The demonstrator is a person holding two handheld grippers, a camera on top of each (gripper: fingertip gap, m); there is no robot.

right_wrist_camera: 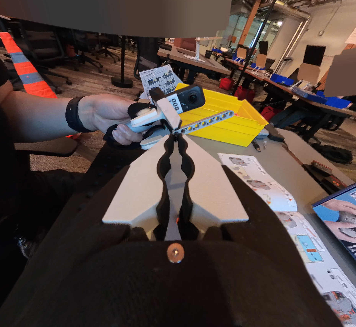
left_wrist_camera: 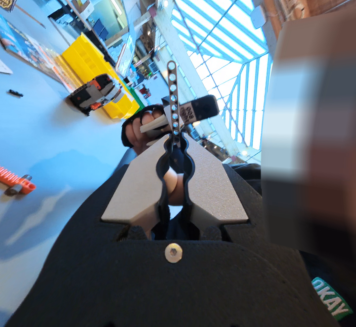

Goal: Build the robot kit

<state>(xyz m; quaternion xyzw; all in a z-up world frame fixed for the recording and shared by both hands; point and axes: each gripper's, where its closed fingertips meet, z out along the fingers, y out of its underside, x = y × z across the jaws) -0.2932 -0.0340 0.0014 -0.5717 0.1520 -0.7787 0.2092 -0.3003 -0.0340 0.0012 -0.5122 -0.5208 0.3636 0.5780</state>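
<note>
in the left wrist view, an orange toothed piece [left_wrist_camera: 16,180] lies on the counter [left_wrist_camera: 48,140], then a part-built model vehicle [left_wrist_camera: 96,94] beside a yellow bin [left_wrist_camera: 90,61]. at centre the left tongs [left_wrist_camera: 176,138] pinch the lower end of a grey holed beam [left_wrist_camera: 174,96], which stands up in the air above the counter. a green patch [left_wrist_camera: 331,298] with white lettering sits far right.

in the right wrist view, a hand [right_wrist_camera: 104,111] holds the other tool, whose camera mount carries a white printed label [right_wrist_camera: 176,103]. the right tongs [right_wrist_camera: 175,136] are pressed nearly together, tips at the beam's near end; whether they nip anything i cannot tell. a picture booklet [right_wrist_camera: 260,186] and a printed blue box [right_wrist_camera: 339,213] lie rightward.
</note>
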